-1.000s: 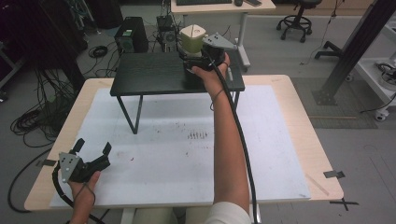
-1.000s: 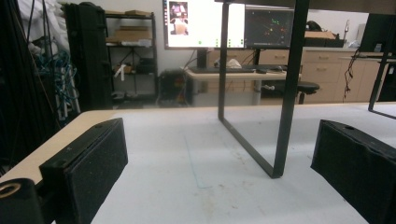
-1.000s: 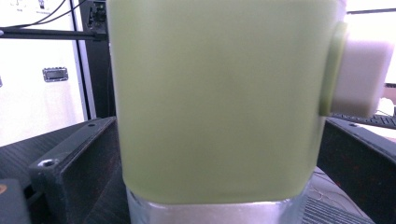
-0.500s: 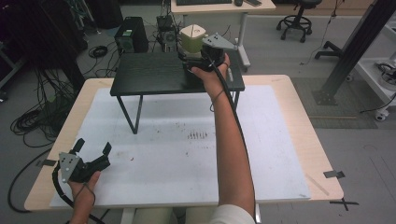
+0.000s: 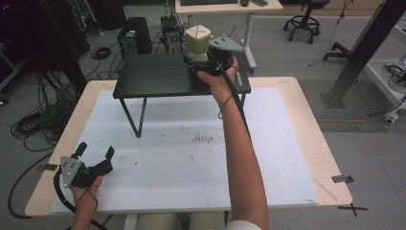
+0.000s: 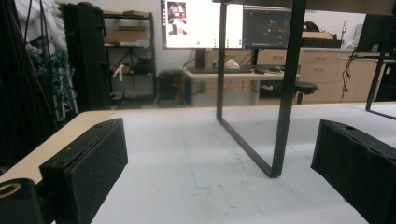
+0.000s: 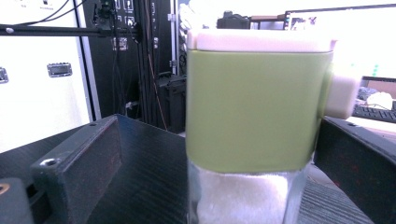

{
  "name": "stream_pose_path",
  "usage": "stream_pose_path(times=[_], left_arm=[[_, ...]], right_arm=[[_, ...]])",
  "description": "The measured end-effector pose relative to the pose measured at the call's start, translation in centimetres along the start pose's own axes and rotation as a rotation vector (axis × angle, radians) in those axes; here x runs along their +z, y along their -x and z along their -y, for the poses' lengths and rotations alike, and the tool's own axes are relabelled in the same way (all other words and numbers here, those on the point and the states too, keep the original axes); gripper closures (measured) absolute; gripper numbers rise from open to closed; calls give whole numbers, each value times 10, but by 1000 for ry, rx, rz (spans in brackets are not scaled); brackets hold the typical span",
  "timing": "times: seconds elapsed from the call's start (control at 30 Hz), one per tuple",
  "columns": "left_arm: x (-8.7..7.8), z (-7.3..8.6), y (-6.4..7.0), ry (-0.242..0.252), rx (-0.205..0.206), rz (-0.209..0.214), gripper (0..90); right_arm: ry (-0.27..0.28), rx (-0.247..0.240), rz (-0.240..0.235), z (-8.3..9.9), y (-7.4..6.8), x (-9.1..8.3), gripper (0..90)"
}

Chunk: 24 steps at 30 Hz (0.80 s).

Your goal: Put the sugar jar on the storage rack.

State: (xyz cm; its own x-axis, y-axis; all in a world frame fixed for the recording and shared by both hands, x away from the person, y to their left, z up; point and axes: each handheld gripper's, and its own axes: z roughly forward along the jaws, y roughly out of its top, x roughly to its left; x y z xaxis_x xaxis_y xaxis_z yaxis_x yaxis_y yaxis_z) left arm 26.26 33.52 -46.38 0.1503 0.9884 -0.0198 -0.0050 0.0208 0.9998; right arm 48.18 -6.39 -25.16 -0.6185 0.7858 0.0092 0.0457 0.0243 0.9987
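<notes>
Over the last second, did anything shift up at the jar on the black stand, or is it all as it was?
Nothing visibly changed. The right gripper stays at the green-sleeved jar on the black stand, its jaws either side of the jar with a gap on one side. The left gripper still rests open near the table's front corner.
</notes>
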Motion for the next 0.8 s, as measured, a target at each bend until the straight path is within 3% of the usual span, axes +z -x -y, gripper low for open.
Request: stream_pose_path(times=[0.23,0.8], left_arm=[[0,0,0,0,0,2,37],[0,0,0,-2,2,3,37]], right_arm=[[5,20,12,2,3,-12,16],[35,0,-4,-2,-8,-45,26]])
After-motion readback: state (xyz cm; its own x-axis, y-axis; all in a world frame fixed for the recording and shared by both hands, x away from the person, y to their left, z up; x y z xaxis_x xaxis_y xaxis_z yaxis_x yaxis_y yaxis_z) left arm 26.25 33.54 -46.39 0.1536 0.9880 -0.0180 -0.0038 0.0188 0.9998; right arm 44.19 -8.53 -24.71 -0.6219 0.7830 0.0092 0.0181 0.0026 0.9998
